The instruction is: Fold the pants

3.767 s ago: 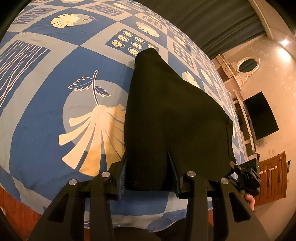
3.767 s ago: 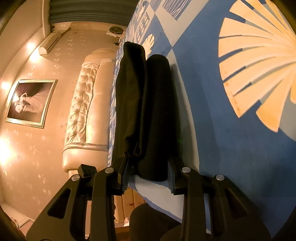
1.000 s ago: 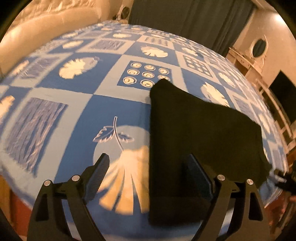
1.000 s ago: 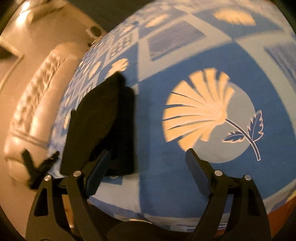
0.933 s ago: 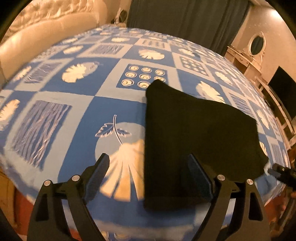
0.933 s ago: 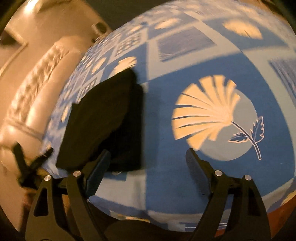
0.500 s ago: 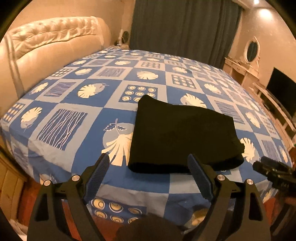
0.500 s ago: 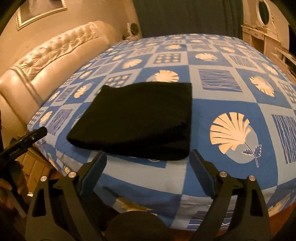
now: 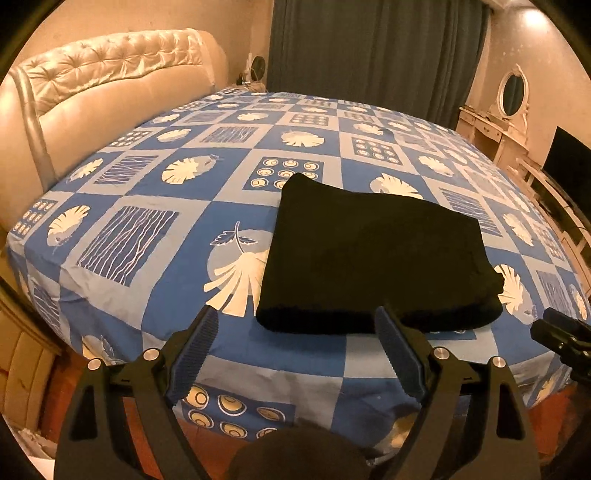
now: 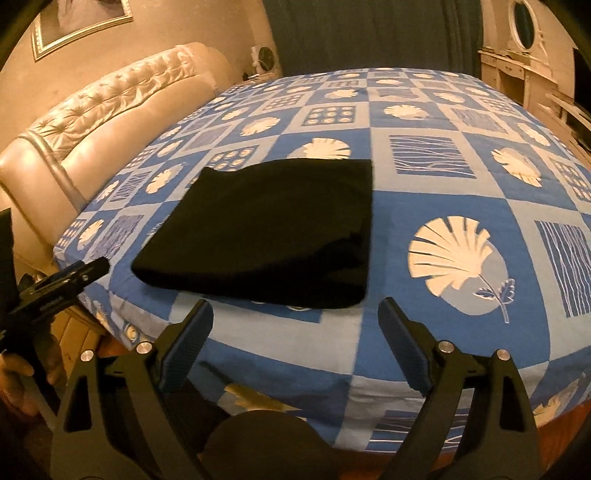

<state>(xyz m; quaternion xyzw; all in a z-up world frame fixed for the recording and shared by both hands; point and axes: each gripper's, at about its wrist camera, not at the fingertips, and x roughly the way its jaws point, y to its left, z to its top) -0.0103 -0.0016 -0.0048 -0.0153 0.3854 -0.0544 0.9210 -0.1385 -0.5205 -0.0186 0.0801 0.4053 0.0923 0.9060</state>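
Note:
The black pants [image 9: 373, 254] lie folded into a flat rectangle on the blue patterned bed [image 9: 155, 229], near its front edge. They also show in the right wrist view [image 10: 269, 229]. My left gripper [image 9: 295, 350] is open and empty, held back from the bed's edge just in front of the pants. My right gripper [image 10: 295, 343] is open and empty, also back from the edge. Each gripper shows at the side of the other's view: the right gripper [image 9: 561, 336] and the left gripper [image 10: 59, 284].
A cream tufted headboard [image 9: 96, 85] runs along the left. Dark curtains [image 9: 373, 55] hang behind the bed. A dresser with an oval mirror [image 9: 511, 92] and a dark TV screen [image 9: 570, 162] stand at the right. A framed picture [image 10: 81, 22] hangs above the headboard.
Both grippers let go of the pants, opened wide and pulled back and up from the bed. The folded pants stay flat on the bedspread.

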